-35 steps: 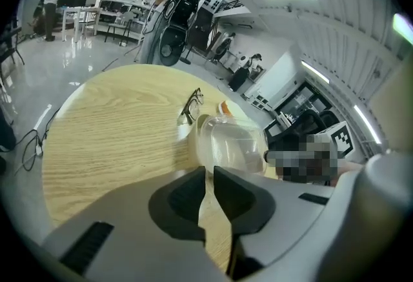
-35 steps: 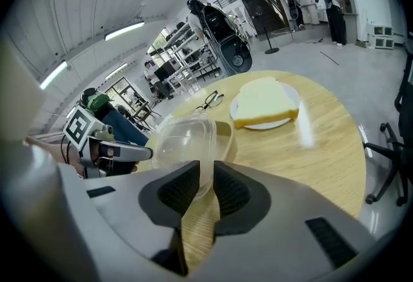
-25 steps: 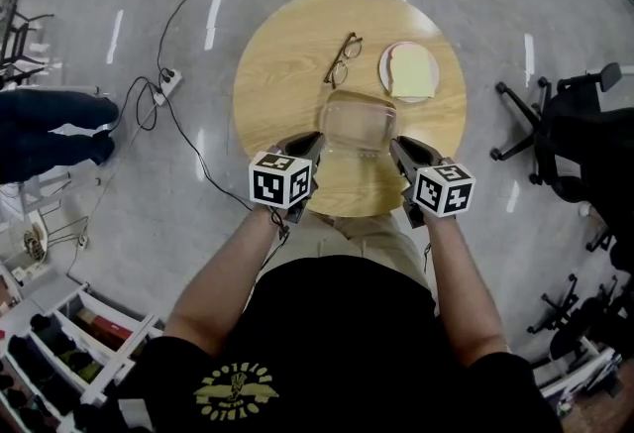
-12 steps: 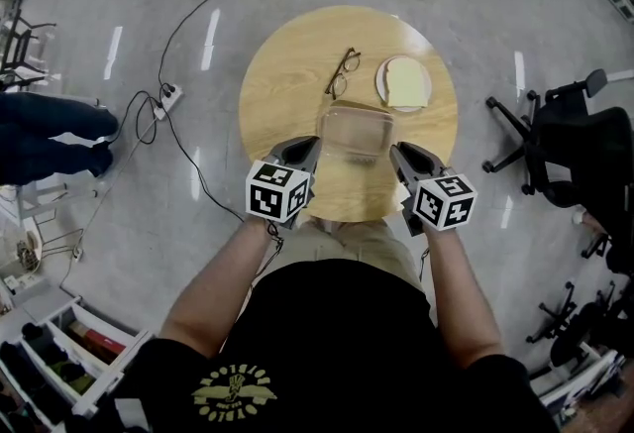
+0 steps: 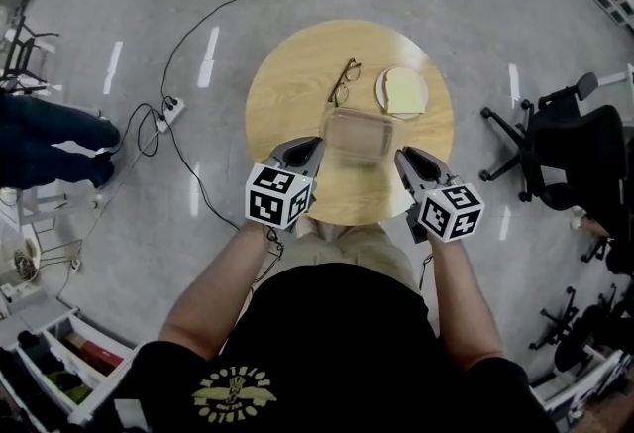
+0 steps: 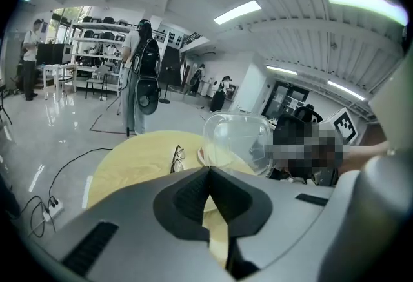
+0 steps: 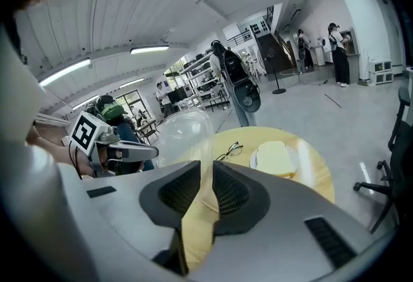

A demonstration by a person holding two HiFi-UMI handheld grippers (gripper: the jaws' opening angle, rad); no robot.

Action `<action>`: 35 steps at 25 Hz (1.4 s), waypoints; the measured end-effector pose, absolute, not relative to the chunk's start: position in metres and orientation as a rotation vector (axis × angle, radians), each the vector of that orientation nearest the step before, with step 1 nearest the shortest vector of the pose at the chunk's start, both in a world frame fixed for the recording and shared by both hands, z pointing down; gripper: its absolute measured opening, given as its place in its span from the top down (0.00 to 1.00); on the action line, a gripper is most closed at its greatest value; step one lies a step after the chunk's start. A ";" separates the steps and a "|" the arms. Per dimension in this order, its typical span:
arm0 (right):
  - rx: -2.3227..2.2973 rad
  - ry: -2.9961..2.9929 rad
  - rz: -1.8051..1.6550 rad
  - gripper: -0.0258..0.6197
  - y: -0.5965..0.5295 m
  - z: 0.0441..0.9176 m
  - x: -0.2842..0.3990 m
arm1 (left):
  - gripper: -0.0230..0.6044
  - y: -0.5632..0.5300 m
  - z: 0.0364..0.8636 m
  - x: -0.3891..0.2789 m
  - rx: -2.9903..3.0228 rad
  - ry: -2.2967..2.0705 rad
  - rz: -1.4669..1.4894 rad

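One clear container [image 5: 362, 134] is hanging just above one round table [image 5: 287, 104]. The left gripper [image 5: 313, 150] and right gripper [image 5: 401, 156] are each clamping its rim. Beyond it, one pair of glasses [image 5: 343, 82] and one plate [image 5: 379, 90] with one bread slice [image 5: 406, 92] are lying.

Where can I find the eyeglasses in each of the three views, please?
Head view: eyeglasses on the table, just beyond the clear container.
Left gripper view: eyeglasses left of centre, left of the container.
Right gripper view: eyeglasses near centre, right of the container.
Shared landmark: the clear container.
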State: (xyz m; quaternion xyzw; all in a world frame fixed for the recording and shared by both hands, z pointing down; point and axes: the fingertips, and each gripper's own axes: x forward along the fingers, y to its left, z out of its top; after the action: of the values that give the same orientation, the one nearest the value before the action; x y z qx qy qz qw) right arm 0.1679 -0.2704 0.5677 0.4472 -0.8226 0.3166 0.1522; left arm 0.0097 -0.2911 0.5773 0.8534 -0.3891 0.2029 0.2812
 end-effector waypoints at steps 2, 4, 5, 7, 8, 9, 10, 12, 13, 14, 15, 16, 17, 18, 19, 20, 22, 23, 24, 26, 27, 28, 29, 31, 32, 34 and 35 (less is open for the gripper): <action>1.290 -2.374 0.881 0.85 -0.271 0.558 0.165 | 0.94 -0.292 0.568 0.007 2.304 -1.053 0.533; 1.295 -2.389 0.858 0.85 -0.270 0.548 0.161 | 0.94 -0.291 0.558 0.003 2.319 -1.065 0.517; 1.298 -2.396 0.847 0.85 -0.269 0.544 0.159 | 0.94 -0.291 0.553 0.001 2.326 -1.072 0.508; 1.302 -2.412 0.822 0.85 -0.268 0.534 0.156 | 0.94 -0.291 0.542 -0.003 2.344 -1.088 0.492; 1.305 -2.419 0.810 0.85 -0.267 0.529 0.155 | 0.94 -0.291 0.537 -0.004 2.355 -1.095 0.486; 1.309 -2.425 0.797 0.85 -0.267 0.525 0.153 | 0.94 -0.291 0.532 -0.005 2.368 -1.101 0.481; 1.315 -2.430 0.784 0.85 -0.267 0.521 0.152 | 0.94 -0.291 0.527 -0.006 2.381 -1.107 0.476; 1.328 -2.441 0.756 0.85 -0.267 0.512 0.150 | 0.94 -0.292 0.518 -0.009 2.402 -1.115 0.462; 1.333 -2.447 0.741 0.85 -0.267 0.507 0.148 | 0.94 -0.292 0.514 -0.010 2.409 -1.118 0.454; 1.338 -2.453 0.727 0.85 -0.267 0.502 0.148 | 0.94 -0.291 0.509 -0.011 2.416 -1.122 0.445; 1.343 -2.459 0.714 0.85 -0.266 0.497 0.147 | 0.94 -0.291 0.504 -0.011 2.423 -1.125 0.437; 1.348 -2.465 0.701 0.85 -0.266 0.491 0.147 | 0.94 -0.290 0.498 -0.011 2.432 -1.129 0.431; 1.353 -2.472 0.688 0.85 -0.266 0.485 0.147 | 0.94 -0.290 0.492 -0.011 2.442 -1.133 0.426; 1.358 -2.478 0.675 0.85 -0.265 0.479 0.147 | 0.94 -0.291 0.486 -0.011 2.453 -1.136 0.420; 1.363 -2.485 0.661 0.85 -0.265 0.472 0.147 | 0.94 -0.291 0.480 -0.011 2.463 -1.138 0.411; 1.368 -2.491 0.646 0.85 -0.265 0.466 0.146 | 0.94 -0.291 0.473 -0.012 2.472 -1.140 0.402; 1.375 -2.503 0.613 0.85 -0.265 0.453 0.143 | 0.94 -0.291 0.460 -0.015 2.491 -1.148 0.384; 1.378 -2.509 0.596 0.85 -0.265 0.447 0.141 | 0.94 -0.291 0.454 -0.017 2.500 -1.154 0.376; 1.382 -2.515 0.582 0.85 -0.265 0.442 0.139 | 0.94 -0.291 0.449 -0.019 2.508 -1.160 0.369; 1.387 -2.526 0.558 0.85 -0.264 0.433 0.135 | 0.94 -0.291 0.440 -0.023 2.515 -1.175 0.354; 1.388 -2.532 0.548 0.85 -0.263 0.429 0.133 | 0.94 -0.292 0.435 -0.025 2.518 -1.182 0.345; 1.391 -2.536 0.539 0.85 -0.262 0.424 0.132 | 0.94 -0.292 0.431 -0.026 2.523 -1.189 0.335; 1.396 -2.541 0.530 0.85 -0.261 0.420 0.131 | 0.94 -0.293 0.425 -0.027 2.532 -1.195 0.326; 1.405 -2.553 0.516 0.85 -0.261 0.411 0.130 | 0.94 -0.294 0.412 -0.028 2.559 -1.206 0.312; 1.408 -2.561 0.510 0.85 -0.261 0.406 0.129 | 0.94 -0.294 0.405 -0.029 2.573 -1.212 0.309; 1.411 -2.573 0.498 0.85 -0.260 0.397 0.127 | 0.94 -0.293 0.393 -0.031 2.596 -1.219 0.304; 1.412 -2.578 0.490 0.85 -0.259 0.392 0.127 | 0.94 -0.292 0.388 -0.031 2.605 -1.220 0.299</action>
State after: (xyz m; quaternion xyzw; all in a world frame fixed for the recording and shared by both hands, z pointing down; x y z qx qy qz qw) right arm 0.1267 -0.2593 0.3921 0.4723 -0.8623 0.1639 0.0807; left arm -0.0314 -0.2915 0.3883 0.8937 -0.4187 0.1025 0.1245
